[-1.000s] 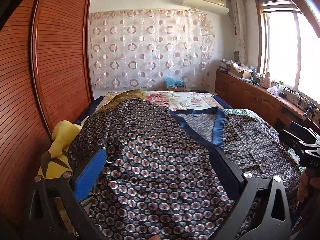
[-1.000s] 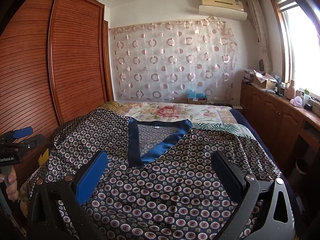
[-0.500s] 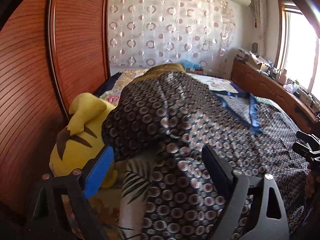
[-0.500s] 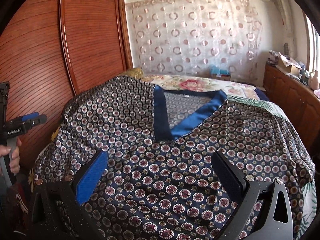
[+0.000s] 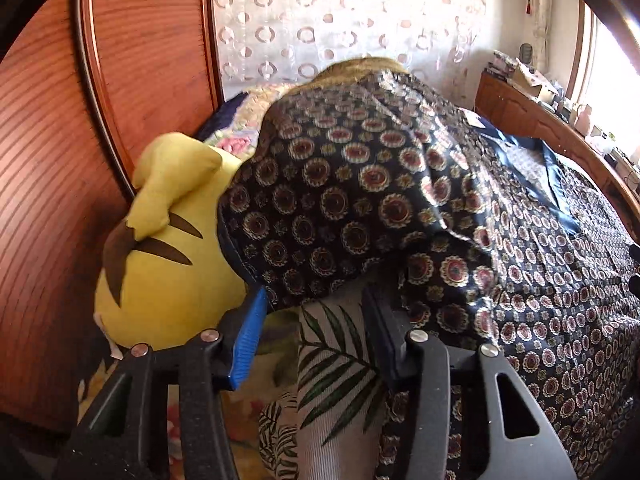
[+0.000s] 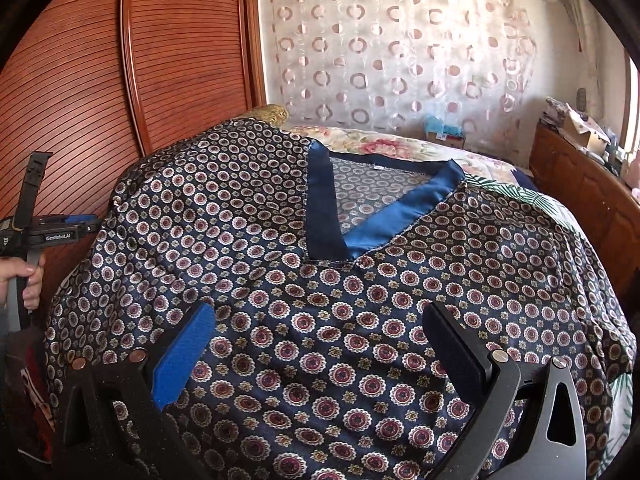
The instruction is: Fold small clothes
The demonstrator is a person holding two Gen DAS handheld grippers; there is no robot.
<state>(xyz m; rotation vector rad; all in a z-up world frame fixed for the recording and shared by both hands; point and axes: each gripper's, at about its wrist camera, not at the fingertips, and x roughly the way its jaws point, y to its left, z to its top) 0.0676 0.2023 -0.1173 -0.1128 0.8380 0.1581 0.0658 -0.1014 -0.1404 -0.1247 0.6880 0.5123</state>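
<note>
Closing in on the sleeve hem, the left gripper (image 5: pixel 314 322) has dropped from over the middle of the shirt (image 6: pixel 320 312) to its L edge, beside the yellow plush toy (image 5: pixel 160 264). A sec ago its jaws stood wide above the patterned cloth; now they're narrowing, with the sleeve (image 5: pixel 340 200) hem just at the tips. The blue pad sits right by the hem's corner, but the pads aren't pressing on cloth yet, so no grip so far. Mostly leaf-print bedsheet (image 5: pixel 336 364) shows between them. Likely meaning: the first fold is abt to start, w/ the L sleeve taken in toward the body, though that's a guess from the approach.

The right gripper (image 6: pixel 316 344) has tilted down and come closer to the shirt front, w/ more fabric and less ceiling in its view than before. Jaws are spread wide, nothing between the pads, hovering over the chest area below the neckline.

The shirt lies spread face-up on the bed, blue V-neck collar (image 6: pixel 332 216) toward the far end. Satiny navy fabric w/ small round medallion print, shiny, some soft ripples. The L sleeve is humped up over the plush toy and a pillow, not flat. Slippery stuff probably, so a shallow pinch at the hem could slide out.
</note>
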